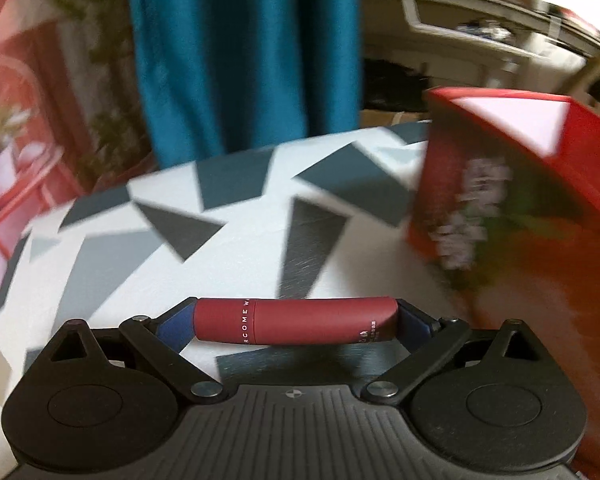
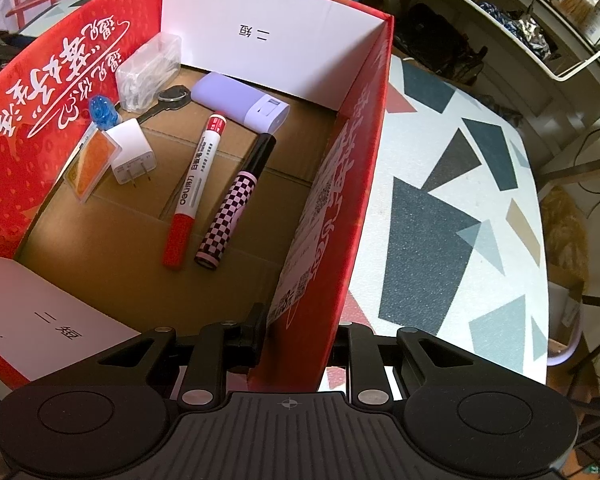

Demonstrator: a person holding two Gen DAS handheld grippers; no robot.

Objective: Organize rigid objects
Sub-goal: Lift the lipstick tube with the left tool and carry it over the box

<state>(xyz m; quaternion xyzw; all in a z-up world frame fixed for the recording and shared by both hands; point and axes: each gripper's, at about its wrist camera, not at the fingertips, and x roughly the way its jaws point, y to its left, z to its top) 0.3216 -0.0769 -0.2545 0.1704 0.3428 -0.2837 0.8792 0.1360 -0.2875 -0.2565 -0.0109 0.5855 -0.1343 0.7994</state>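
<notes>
My left gripper (image 1: pixel 296 322) is shut on a dark red lipstick tube (image 1: pixel 296 320), held crosswise between the blue pads above the patterned table (image 1: pixel 236 216). The red cardboard box (image 1: pixel 512 200) stands blurred to its right. My right gripper (image 2: pixel 300 340) is shut on the right wall of the red box (image 2: pixel 340 184). Inside the box lie a red-and-white marker (image 2: pixel 194 188), a checkered pink-and-black tube (image 2: pixel 236 204), a lilac power bank (image 2: pixel 240 102), a white charger plug (image 2: pixel 134 156), an orange card holder (image 2: pixel 92 164), a black key (image 2: pixel 168 100), a blue clip (image 2: pixel 102 110) and a clear bag (image 2: pixel 148 72).
The round table with grey and black triangles (image 2: pixel 460 208) extends right of the box. A teal curtain (image 1: pixel 240 52) hangs behind the table. A white wire shelf (image 2: pixel 512 16) with clutter stands at the far right. A red rack with a plant (image 1: pixel 16 148) is at the left.
</notes>
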